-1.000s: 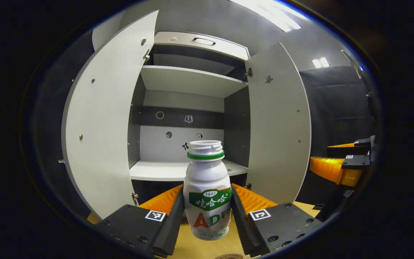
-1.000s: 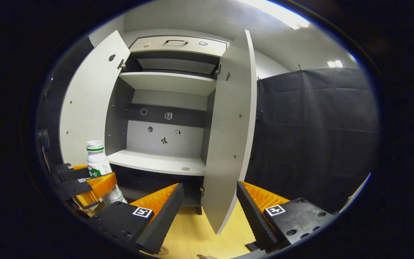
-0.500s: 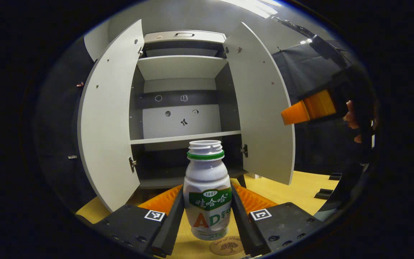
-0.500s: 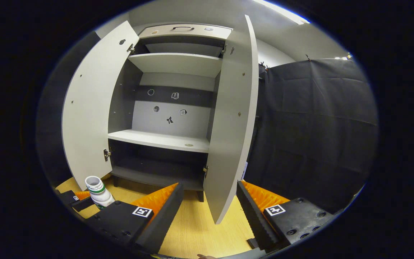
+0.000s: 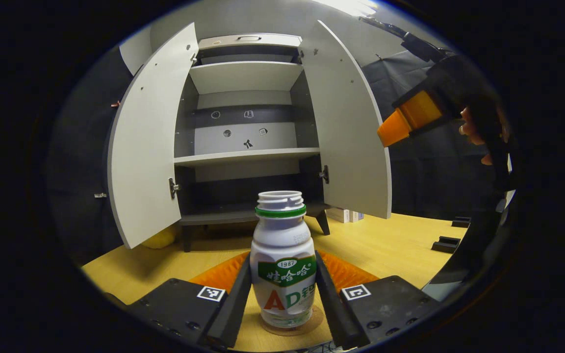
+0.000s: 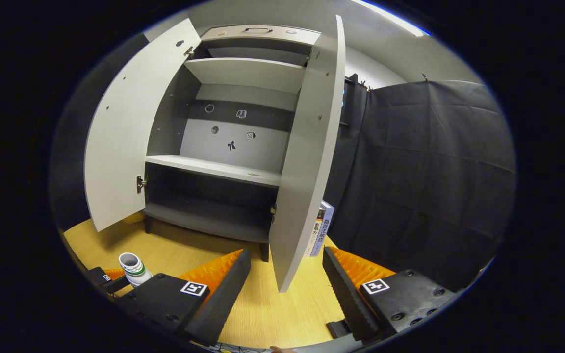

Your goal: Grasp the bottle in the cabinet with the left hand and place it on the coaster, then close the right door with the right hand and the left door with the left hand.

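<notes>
The left gripper (image 5: 282, 294) clamps the white plastic bottle with the green neck ring (image 5: 283, 267) upright, its base on the round brown coaster (image 5: 314, 319), ready for release. The right gripper (image 6: 285, 289), jaws apart and empty, straddles the grey right cabinet door's (image 6: 307, 157) edge to push it. Beyond, the grey left cabinet door (image 5: 147, 147) stands open.

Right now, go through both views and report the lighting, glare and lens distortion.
Left gripper view: sharp bottle between the jaws, ceiling light glare at the top, cabinet doors bowed by the fisheye. Right gripper view: evenly lit shelves, dark lower compartment, right door curved, bright streak of ceiling light at the upper edge.
</notes>
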The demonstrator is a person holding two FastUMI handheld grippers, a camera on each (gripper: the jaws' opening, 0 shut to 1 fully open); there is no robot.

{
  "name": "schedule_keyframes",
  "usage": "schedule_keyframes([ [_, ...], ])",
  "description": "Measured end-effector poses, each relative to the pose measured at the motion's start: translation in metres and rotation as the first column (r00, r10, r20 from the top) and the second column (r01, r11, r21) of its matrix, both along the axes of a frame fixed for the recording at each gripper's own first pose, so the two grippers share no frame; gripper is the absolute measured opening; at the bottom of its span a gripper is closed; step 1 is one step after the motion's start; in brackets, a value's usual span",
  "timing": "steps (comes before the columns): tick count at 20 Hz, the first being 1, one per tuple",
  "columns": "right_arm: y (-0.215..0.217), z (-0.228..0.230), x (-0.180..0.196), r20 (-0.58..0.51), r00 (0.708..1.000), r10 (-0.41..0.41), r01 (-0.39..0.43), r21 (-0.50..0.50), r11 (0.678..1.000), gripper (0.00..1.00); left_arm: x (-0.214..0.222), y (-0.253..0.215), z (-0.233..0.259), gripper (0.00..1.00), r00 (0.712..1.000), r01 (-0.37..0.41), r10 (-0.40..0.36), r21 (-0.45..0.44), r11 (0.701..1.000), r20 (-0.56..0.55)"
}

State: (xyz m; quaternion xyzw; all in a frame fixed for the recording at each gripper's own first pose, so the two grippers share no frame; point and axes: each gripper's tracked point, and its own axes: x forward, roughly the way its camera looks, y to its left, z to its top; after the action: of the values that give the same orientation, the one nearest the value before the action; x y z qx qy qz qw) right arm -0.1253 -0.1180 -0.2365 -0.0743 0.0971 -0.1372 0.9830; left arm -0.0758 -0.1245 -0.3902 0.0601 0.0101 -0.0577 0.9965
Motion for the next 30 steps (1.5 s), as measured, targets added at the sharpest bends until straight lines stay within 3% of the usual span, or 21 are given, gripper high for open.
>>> schedule_keyframes([
  [10, 0.007, -0.008, 0.011, -0.007, 0.998, 0.062, -0.062, -0.050, 0.997, 0.98, 0.009, -0.005, -0.013, 0.73, 1.000, -0.017, 0.017, -0.002, 1.000, 0.018],
  [12, 0.006, -0.006, 0.012, -0.006, 0.998, 0.063, -0.064, -0.046, 0.997, 0.98, 0.011, -0.007, -0.016, 0.76, 1.000, -0.004, 0.004, -0.015, 1.000, -0.003],
  [17, 0.001, 0.002, 0.011, 0.001, 0.998, 0.060, -0.060, -0.051, 0.997, 0.98, 0.015, -0.004, 0.001, 0.94, 1.000, -0.013, 0.013, -0.028, 1.000, 0.011],
  [19, 0.001, 0.007, 0.010, 0.003, 0.998, 0.055, -0.055, -0.050, 0.997, 0.98, 0.017, -0.002, 0.009, 0.94, 1.000, -0.008, 0.009, -0.030, 1.000, 0.009],
  [25, 0.008, 0.049, 0.005, 0.028, 0.999, 0.042, -0.041, -0.049, 0.998, 0.98, 0.008, 0.006, 0.082, 0.94, 0.997, 0.014, -0.017, 0.044, 0.999, 0.077],
  [30, 0.022, 0.101, -0.006, 0.062, 0.998, 0.007, -0.010, 0.043, 0.999, 0.98, -0.006, 0.012, 0.163, 0.96, 0.991, 0.087, -0.092, 0.044, 0.995, 0.100],
])
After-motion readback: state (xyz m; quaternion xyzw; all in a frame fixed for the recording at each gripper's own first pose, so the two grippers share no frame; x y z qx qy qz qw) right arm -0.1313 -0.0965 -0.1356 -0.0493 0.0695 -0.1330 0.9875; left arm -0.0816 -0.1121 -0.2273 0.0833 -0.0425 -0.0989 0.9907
